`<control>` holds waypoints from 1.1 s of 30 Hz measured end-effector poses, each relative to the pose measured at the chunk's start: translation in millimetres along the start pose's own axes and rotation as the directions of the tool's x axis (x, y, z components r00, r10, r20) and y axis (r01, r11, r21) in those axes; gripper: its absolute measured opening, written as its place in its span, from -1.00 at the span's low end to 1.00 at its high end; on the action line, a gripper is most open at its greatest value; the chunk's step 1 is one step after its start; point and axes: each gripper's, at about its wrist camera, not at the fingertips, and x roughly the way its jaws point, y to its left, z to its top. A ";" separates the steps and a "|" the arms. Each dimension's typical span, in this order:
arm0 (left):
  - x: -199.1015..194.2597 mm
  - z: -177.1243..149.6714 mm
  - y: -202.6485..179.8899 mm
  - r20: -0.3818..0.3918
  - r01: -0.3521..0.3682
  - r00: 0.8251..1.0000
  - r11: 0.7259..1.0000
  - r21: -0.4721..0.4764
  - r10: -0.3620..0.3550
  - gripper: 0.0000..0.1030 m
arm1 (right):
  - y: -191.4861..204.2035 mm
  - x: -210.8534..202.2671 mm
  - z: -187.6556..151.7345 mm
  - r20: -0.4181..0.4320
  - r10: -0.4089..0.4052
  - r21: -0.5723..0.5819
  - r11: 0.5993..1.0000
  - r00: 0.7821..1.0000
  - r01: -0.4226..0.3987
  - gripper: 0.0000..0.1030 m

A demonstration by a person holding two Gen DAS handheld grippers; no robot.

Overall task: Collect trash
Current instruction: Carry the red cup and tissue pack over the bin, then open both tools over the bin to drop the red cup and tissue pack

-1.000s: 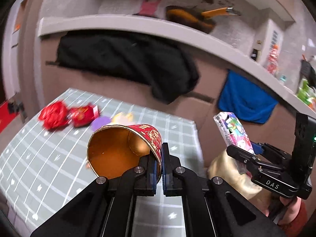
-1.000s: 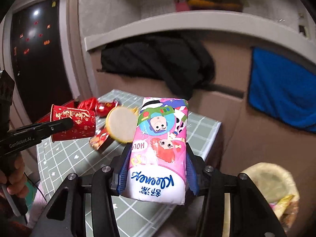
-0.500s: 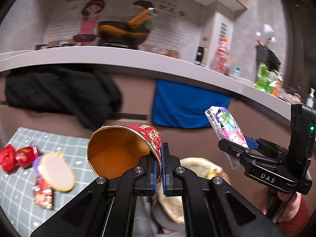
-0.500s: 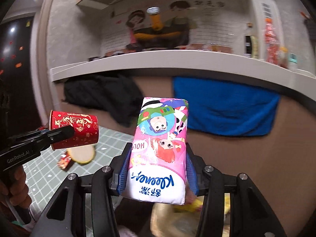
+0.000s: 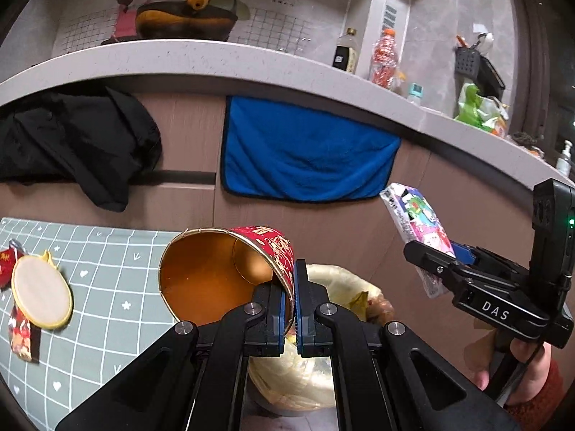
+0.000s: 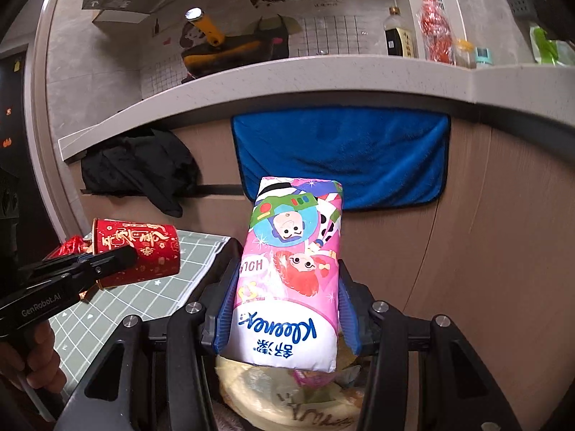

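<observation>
left gripper (image 5: 290, 301): pinched tight on the rim wall of the red paper cup (image 5: 222, 273), one finger inside, one outside.
paper cup: empty, tipped sideways, held over the near edge of the bin; looks light and thin, easily crushed. Rim pinch seems right.
right gripper (image 6: 285, 318): clamped across the sides of the Kleenex tissue pack (image 6: 293, 273).
tissue pack: soft, squashy, slick plastic wrap; could slip. Mid-body hold looks best.
trash bin (image 5: 334, 280): yellowish liner, just below both loads.
table (image 5: 118, 287): lid and wrappers left.
</observation>
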 end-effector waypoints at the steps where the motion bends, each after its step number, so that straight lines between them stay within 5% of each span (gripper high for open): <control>1: 3.2 -1.5 -0.4 -0.001 -0.003 1.000 1.000 -0.009 0.003 -0.93 | -3.1 3.8 -1.3 -0.005 0.004 0.002 1.000 1.000 -0.004 -0.11; 18: 7.2 -33.5 -17.7 -0.007 -0.040 0.999 0.997 -0.073 0.040 -0.93 | -16.6 18.9 -31.9 -0.048 0.054 -0.042 0.998 0.997 -0.056 -0.11; 33: 16.1 -48.1 -46.5 0.017 -0.034 0.999 0.999 0.010 0.034 -0.93 | -26.7 -4.9 -42.2 -0.004 0.022 -0.013 1.000 1.000 -0.022 -0.11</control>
